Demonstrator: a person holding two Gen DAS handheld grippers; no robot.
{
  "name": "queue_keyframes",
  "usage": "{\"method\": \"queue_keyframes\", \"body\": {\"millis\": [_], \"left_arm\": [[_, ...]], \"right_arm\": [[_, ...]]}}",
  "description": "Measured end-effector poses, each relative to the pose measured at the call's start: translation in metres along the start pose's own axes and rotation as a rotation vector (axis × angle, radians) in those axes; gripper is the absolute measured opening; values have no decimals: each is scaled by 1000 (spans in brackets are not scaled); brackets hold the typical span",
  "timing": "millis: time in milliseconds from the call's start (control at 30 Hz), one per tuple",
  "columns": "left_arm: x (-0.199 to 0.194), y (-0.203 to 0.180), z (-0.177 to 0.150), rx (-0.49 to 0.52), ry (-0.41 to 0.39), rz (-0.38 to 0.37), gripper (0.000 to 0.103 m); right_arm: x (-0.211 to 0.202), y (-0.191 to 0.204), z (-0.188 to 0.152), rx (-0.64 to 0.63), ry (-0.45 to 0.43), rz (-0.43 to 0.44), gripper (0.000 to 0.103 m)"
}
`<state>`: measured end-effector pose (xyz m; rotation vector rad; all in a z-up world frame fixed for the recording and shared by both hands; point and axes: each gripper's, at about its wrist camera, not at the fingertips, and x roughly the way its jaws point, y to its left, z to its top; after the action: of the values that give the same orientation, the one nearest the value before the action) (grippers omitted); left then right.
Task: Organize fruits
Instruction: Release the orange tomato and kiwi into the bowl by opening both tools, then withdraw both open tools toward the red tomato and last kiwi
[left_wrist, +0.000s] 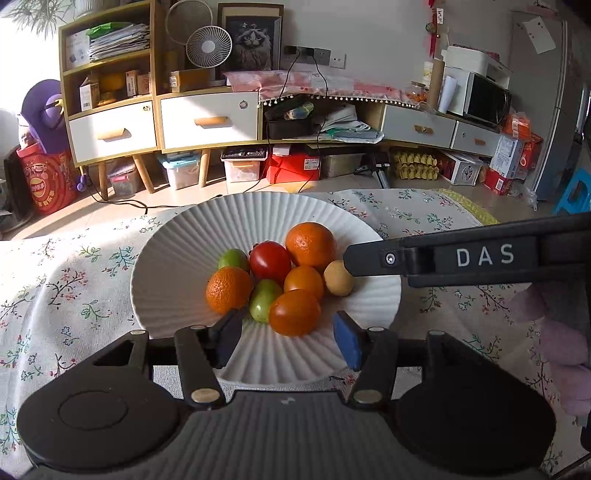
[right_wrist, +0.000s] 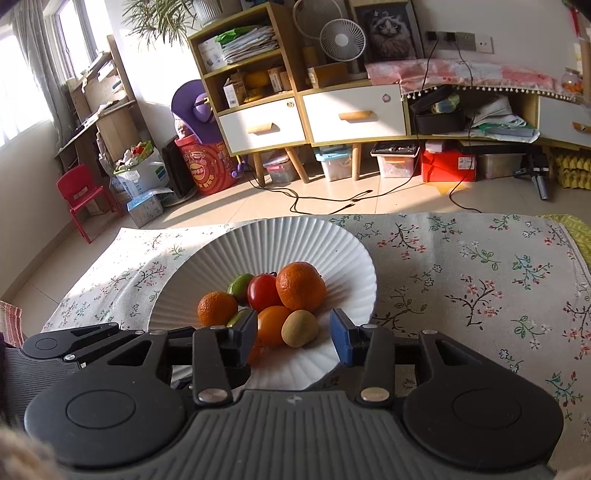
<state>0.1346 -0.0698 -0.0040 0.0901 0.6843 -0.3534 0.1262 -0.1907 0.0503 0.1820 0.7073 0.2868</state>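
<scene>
Ribbed grey housing and black pivot discs fill the foreground of the left wrist view, w/ the left gripper (left_wrist: 289, 339) held wide open and gripping nothing, its blue-faced pads (left_wrist: 348, 344) poised at the near side of the fruit pile. All fruit sits heaped in a white fluted plate (left_wrist: 177, 258) on a floral tablecloth (left_wrist: 66, 273): a large dimpled orange (left_wrist: 311, 244) at the back, a glossy red tomato (left_wrist: 270, 261), two smooth green fruits (left_wrist: 263, 300), a pebbly mandarin (left_wrist: 228, 288), two slick orange rounds (left_wrist: 294, 313) and a matte tan fruit (left_wrist: 338, 278) touching the tip of the right gripper's finger (left_wrist: 373, 259), which reaches in from the right. Risk, as judged: round, smooth-skinned fruit leaning on each other could roll if one is pulled or nudged, and the shallow sloping plate gives little wall to stop them. Right wrist view, nearest first: same ribbed housing, then the right gripper (right_wrist: 293, 338) spread open around the fuzzy tan fruit (right_wrist: 299, 328), apparently a kiwi, w/o closing on it; gap shows on the right side, left-side contact unclear. Behind it a smooth orange fruit (right_wrist: 272, 325) sits against the left pad (right_wrist: 246, 341), so a squeeze could catch both or shove the pile. Plate (right_wrist: 354, 266) lies near the cloth's left part; a hard push could slide it on the fabric.
</scene>
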Motion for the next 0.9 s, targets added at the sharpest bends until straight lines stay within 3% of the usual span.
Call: {"method": "queue_keyframes", "body": {"millis": [167, 900], "left_arm": [[-11, 5, -3, -4, 13, 9, 71], [-61, 34, -31, -17, 25, 48, 95]], "right_arm": [[-8, 2, -3, 13, -5, -13, 57], [-30, 34, -24, -28, -19, -18, 81]]}}
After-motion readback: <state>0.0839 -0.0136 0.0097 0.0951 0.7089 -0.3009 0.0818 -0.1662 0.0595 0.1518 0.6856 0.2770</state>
